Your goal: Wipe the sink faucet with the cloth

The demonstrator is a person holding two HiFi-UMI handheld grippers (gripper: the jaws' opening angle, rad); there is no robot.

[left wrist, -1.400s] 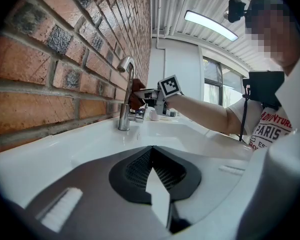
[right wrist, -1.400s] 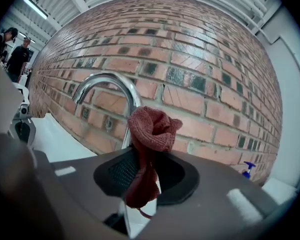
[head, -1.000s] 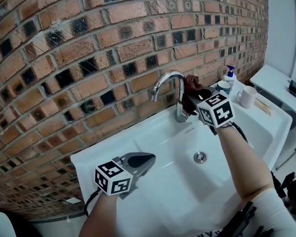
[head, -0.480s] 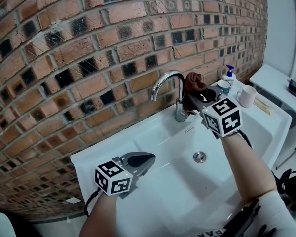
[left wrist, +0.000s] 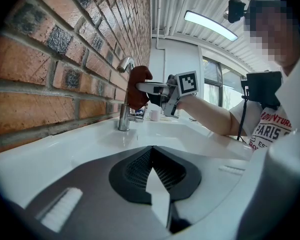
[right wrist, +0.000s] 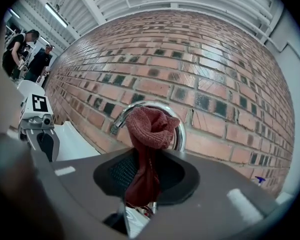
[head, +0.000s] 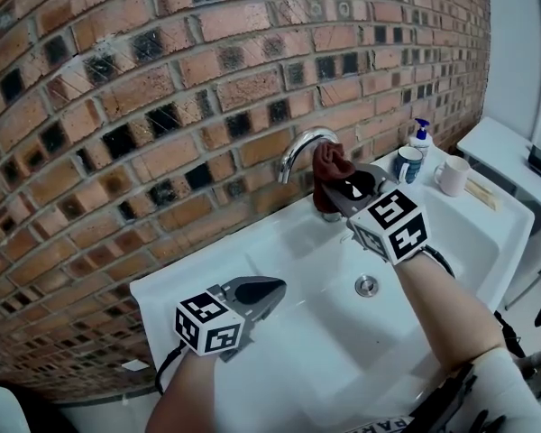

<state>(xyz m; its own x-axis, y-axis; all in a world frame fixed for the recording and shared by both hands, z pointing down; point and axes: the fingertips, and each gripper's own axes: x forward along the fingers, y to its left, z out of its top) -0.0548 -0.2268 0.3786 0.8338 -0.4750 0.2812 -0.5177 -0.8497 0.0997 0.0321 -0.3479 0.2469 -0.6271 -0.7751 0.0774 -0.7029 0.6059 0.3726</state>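
Cloth (head: 327,171) of a dark red knit is held in the right claw (head: 336,192) – the jaws are closed on its lower part, and its bunched top stands out beyond them. In the head view the cloth is laid against the upright pipe of the chrome faucet (head: 298,147), just under the arch, so that the middle of the pipe is covered. In the left gripper view bare pipe is seen below the cloth, down to the base. The spout end of the arch is left uncovered and points down over the white sink (head: 298,350). In the right gripper view the arch is seen curving behind the top of the cloth.

The left claw (head: 272,289) is held low over the front left part of the sink, well apart from the faucet. Its jaws are brought together and nothing is gripped between them.

A round drain (head: 366,285) is set in the floor of the basin, below the right forearm. On the sink's ledge to the right of the faucet three things are lined up – a blue mug (head: 406,163), a white mug (head: 452,177) and a pump bottle (head: 421,136) with a blue head. The sink is backed by a brick wall (head: 162,79).
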